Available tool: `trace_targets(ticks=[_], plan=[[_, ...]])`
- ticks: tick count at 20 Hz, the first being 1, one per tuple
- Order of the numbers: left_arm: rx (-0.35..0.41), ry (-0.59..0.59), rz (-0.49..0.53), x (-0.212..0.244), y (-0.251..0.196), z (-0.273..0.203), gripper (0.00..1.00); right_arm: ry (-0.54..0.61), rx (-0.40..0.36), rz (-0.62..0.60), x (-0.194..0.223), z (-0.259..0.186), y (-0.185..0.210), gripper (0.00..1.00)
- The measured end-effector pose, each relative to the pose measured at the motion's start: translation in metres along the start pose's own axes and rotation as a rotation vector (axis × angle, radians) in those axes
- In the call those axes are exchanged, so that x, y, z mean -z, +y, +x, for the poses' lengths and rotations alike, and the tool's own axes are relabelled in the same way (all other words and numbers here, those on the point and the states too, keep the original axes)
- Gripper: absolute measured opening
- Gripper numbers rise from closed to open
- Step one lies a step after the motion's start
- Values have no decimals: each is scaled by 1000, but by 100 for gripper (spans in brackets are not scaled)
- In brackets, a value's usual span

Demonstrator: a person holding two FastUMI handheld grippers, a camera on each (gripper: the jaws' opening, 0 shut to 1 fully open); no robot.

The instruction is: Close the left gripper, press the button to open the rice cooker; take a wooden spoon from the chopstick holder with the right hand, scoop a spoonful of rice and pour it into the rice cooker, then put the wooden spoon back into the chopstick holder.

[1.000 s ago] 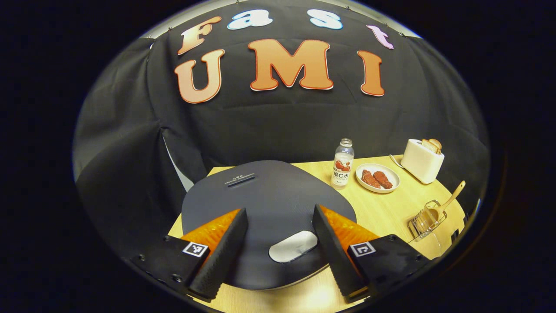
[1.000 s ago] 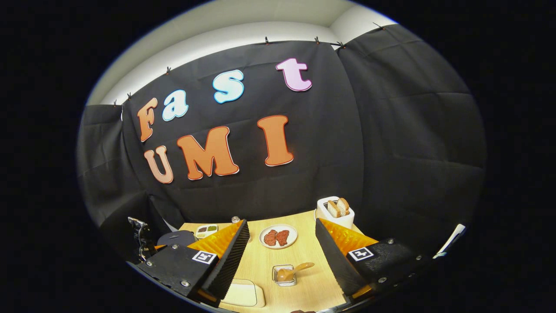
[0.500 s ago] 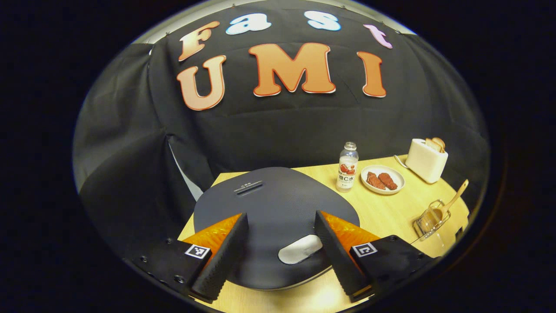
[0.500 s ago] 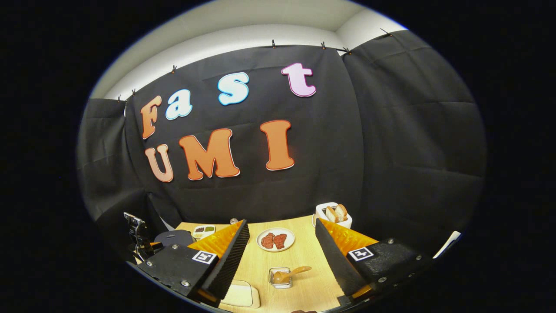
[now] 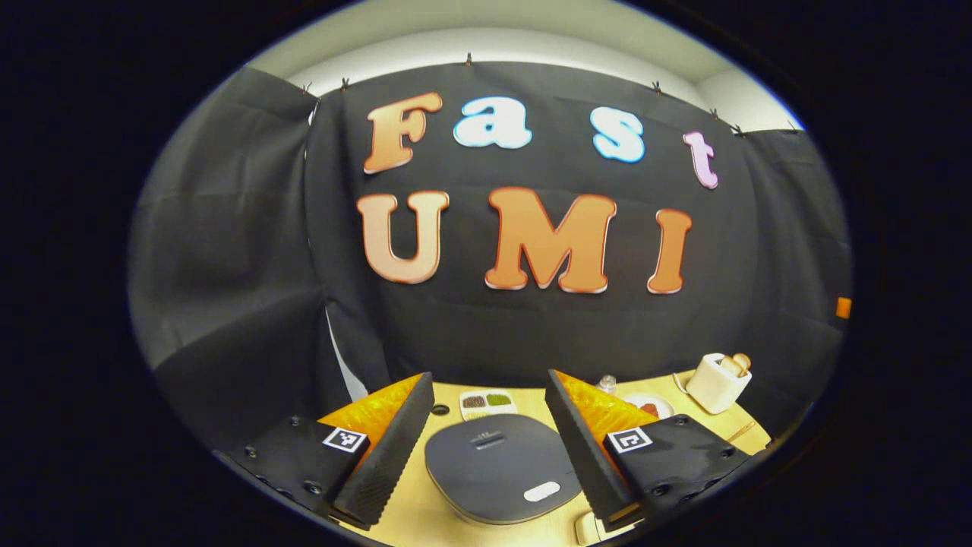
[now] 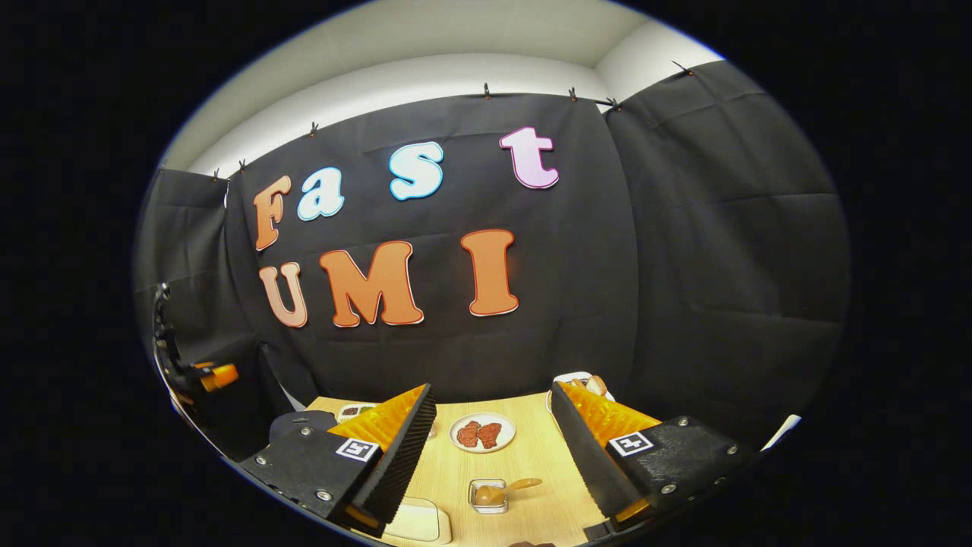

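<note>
Clearly spread apart, empty, both left gripper [image 5: 486, 433] and right gripper [image 6: 490, 448]. Between left fingers, well below: dark grey rounded rice cooker [image 5: 497, 467], lid shut, pale oval button [image 5: 542, 491] at front edge. Probably stiff, springy; best pressed squarely.

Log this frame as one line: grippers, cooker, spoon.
left gripper: open, above cooker | right gripper: open, empty | cooker: lid shut | spoon: in holder

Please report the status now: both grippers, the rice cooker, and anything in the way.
Left gripper open, high above rice cooker. Lid shut, button unpressed. Right gripper open, above wooden spoon in chopstick holder. Nothing in the way.
</note>
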State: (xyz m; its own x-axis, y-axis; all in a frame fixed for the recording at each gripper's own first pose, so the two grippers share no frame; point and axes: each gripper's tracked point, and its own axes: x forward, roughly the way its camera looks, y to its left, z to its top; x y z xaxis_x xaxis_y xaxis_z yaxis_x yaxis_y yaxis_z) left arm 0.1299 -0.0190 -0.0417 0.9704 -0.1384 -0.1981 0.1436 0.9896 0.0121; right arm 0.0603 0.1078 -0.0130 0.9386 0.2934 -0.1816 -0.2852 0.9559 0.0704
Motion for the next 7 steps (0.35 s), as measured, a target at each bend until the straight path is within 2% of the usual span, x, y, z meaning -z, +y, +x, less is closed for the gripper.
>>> trace_targets(ticks=[7], plan=[[7, -112, 65, -79, 8, -54, 100, -52, 7, -41, -20, -4, 3, 95]])
